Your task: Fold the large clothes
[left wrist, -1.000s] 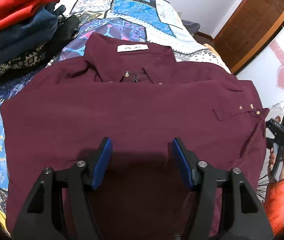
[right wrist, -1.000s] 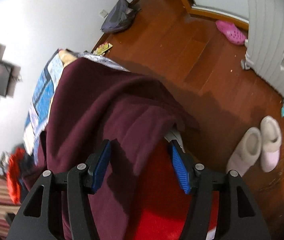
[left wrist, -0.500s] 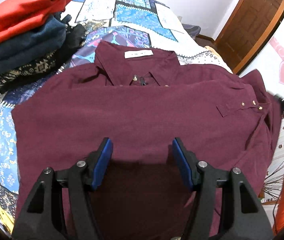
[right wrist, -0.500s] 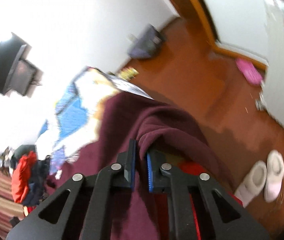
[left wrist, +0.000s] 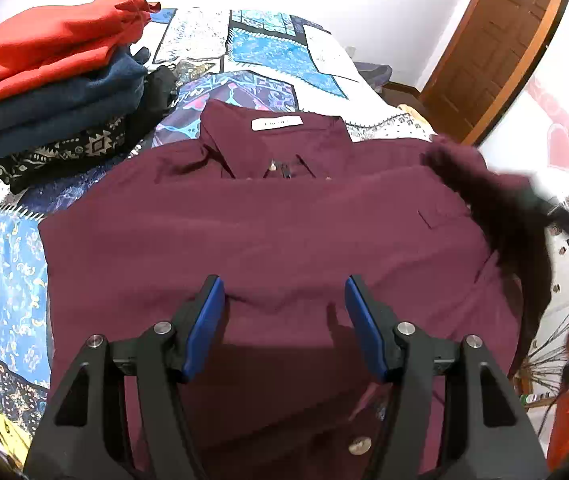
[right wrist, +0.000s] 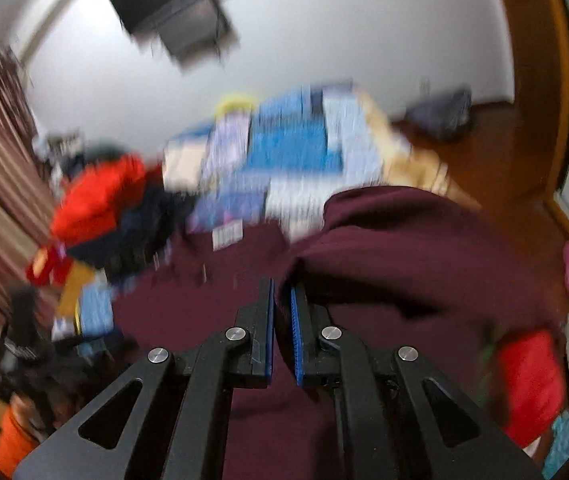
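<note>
A large maroon button shirt lies on the patchwork bed, collar and white label at the far side. My left gripper is open and empty, hovering over the shirt's near part. My right gripper is shut on the shirt's right edge and holds that fold lifted above the shirt; the right wrist view is blurred by motion. The lifted fold and the right gripper behind it show at the right of the left wrist view.
A stack of folded clothes, red on top of navy and patterned pieces, sits at the bed's far left. The patchwork bedspread stretches beyond the collar. A wooden door and the floor lie to the right of the bed.
My right gripper closed on the shirt's right edge at the bedside, then lifted it and swung it up over the shirt. My left gripper stayed open and drifted slightly.
</note>
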`<action>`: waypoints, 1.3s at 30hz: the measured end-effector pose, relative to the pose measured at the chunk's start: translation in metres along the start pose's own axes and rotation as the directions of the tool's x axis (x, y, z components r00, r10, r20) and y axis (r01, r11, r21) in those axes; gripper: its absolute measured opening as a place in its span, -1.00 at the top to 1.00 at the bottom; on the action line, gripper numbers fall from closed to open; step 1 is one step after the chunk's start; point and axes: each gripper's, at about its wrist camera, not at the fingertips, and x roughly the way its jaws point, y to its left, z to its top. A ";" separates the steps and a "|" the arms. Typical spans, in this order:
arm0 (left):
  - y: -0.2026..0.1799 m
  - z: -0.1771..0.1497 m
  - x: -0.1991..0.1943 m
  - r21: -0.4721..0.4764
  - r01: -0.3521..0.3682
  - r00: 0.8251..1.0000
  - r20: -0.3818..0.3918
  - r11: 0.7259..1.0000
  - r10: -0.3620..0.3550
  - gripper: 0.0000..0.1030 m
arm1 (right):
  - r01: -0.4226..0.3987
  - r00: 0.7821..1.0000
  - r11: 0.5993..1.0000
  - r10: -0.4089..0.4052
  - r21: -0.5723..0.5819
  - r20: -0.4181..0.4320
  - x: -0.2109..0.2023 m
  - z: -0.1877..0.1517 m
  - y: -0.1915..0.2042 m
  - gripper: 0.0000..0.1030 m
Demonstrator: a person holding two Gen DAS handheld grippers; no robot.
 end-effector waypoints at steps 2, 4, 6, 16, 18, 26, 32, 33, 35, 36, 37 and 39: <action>0.001 -0.004 0.000 0.007 -0.002 1.000 -0.008 1.000 0.002 -0.19 | 0.027 0.996 1.000 -0.026 0.015 -0.090 0.022 -0.015 -0.006 0.79; 0.002 -0.008 0.000 0.019 -0.011 1.000 -0.011 1.000 0.011 -0.19 | 0.057 0.986 0.998 -0.052 0.030 -0.156 0.033 -0.025 -0.010 0.79; 0.001 -0.011 0.000 0.033 -0.029 1.000 -0.010 0.999 0.029 -0.19 | 0.042 0.986 0.997 -0.031 0.057 -0.167 0.025 -0.024 -0.016 0.68; -0.008 -0.006 -0.002 0.040 -0.016 1.000 0.009 0.999 0.016 -0.19 | 0.085 0.996 0.976 -0.089 0.199 0.009 -0.040 -0.009 -0.052 -0.37; -0.010 -0.003 -0.002 0.041 -0.015 1.000 0.012 0.999 0.015 -0.19 | 0.091 0.995 0.954 -0.102 0.285 0.022 -0.044 -0.010 -0.075 -0.37; -0.013 0.000 0.000 0.030 -0.014 1.000 0.001 0.999 0.014 -0.19 | 0.041 0.994 0.806 -0.093 0.590 0.059 -0.030 -0.020 -0.154 -0.37; -0.010 0.000 0.002 0.014 -0.025 1.000 -0.005 1.000 0.025 -0.19 | 0.020 0.998 0.754 -0.059 0.657 0.037 0.001 -0.019 -0.178 -0.37; -0.009 0.000 0.002 0.014 -0.028 1.000 -0.005 1.000 0.028 -0.19 | 0.027 0.997 0.755 -0.067 0.655 0.036 0.005 -0.016 -0.179 -0.34; -0.009 0.000 0.001 0.014 -0.034 0.999 -0.002 0.999 0.034 -0.19 | 0.020 0.998 0.754 -0.058 0.656 0.036 0.008 -0.012 -0.184 -0.03; -0.008 0.001 0.001 0.015 -0.035 0.999 0.000 0.999 0.035 -0.19 | 0.017 0.998 0.755 -0.055 0.655 0.038 0.011 -0.010 -0.184 0.23; -0.008 0.001 0.000 0.016 -0.039 0.999 0.004 0.999 0.039 -0.19 | 0.017 0.998 0.760 -0.054 0.649 0.038 0.012 -0.007 -0.184 0.35; -0.008 0.001 -0.003 0.021 -0.045 0.999 0.013 0.999 0.044 -0.19 | 0.043 0.995 0.789 -0.086 0.613 0.040 0.008 0.003 -0.176 0.66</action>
